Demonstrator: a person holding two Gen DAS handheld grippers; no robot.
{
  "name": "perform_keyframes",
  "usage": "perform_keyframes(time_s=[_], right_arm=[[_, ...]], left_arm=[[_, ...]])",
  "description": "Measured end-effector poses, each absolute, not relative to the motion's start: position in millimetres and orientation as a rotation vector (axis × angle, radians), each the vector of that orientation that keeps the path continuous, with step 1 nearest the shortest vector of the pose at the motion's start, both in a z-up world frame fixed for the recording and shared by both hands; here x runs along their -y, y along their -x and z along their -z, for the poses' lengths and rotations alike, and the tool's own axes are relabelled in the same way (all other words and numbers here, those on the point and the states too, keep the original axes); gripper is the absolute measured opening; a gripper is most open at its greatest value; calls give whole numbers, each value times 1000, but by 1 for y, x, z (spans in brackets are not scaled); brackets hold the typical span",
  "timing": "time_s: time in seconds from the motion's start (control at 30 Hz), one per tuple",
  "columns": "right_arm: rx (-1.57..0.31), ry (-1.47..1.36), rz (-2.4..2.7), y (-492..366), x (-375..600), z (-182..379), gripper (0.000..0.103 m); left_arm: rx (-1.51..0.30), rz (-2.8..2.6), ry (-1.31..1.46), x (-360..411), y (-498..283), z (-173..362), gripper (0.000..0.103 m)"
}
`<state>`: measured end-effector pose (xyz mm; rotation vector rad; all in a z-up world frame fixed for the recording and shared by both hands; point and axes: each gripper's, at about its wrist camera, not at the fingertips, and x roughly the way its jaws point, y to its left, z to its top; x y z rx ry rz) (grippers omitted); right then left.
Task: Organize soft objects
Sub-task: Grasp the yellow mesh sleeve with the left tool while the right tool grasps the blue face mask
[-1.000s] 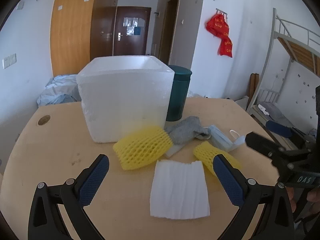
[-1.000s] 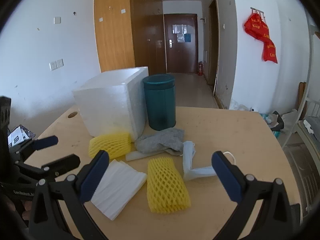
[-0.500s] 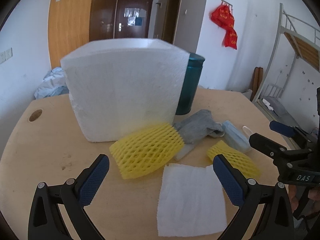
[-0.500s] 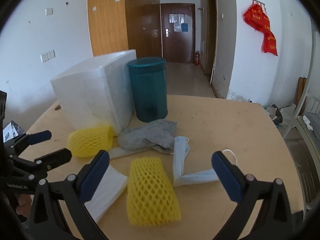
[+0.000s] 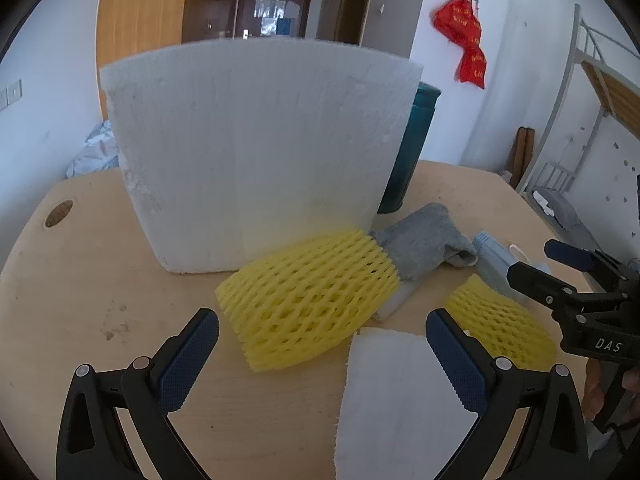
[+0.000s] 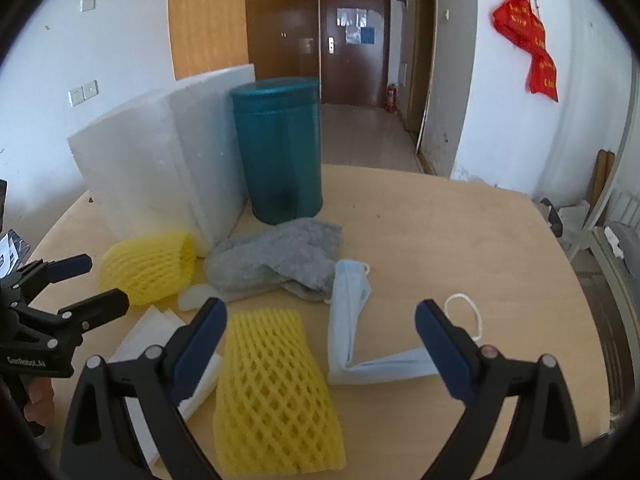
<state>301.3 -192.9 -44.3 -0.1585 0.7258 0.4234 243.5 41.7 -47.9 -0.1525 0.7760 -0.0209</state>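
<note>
Risk entry: my left gripper (image 5: 322, 338) and right gripper (image 6: 320, 330), fingers spread and empty, right just narrowing, near two yellow foam net sleeves (image 5: 310, 298) (image 6: 276, 392) at twelve and seven o'clock on the worktop (image 6: 440, 232); I judge the springy mesh could squash and slip out.

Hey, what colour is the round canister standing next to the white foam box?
Dark teal. The canister shows best in the right wrist view.

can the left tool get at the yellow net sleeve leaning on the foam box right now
Probably yes. The left tool is open, and the yellow net sleeve lies just ahead between its fingers, with nothing on top; the foam box only backs it.
</note>
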Motion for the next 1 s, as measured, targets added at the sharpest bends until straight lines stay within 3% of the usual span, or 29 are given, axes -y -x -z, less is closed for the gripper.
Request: perform_keyframes(time_s=[0.2, 0.43, 0.63, 0.77, 0.87, 1.0], right_arm=[[-754, 146, -429, -306, 192, 52, 96], [-743, 139, -437, -305, 193, 52, 96], [-750, 135, -436, -306, 194, 54, 96], [-754, 136, -428, -309, 193, 56, 96], [-763, 150, -403, -313, 191, 60, 96], [-783, 161, -386, -320, 191, 65, 85]], left_arm=[[-799, 15, 170, -47, -250, 59, 99], [-851, 21, 171, -48, -260, 68, 81], [-860, 21, 160, -47, -264, 68, 60], [-852, 26, 169, -49, -264, 65, 39], [-858, 28, 167, -49, -266, 66, 33], [-854, 43, 167, -48, -265, 65, 23]])
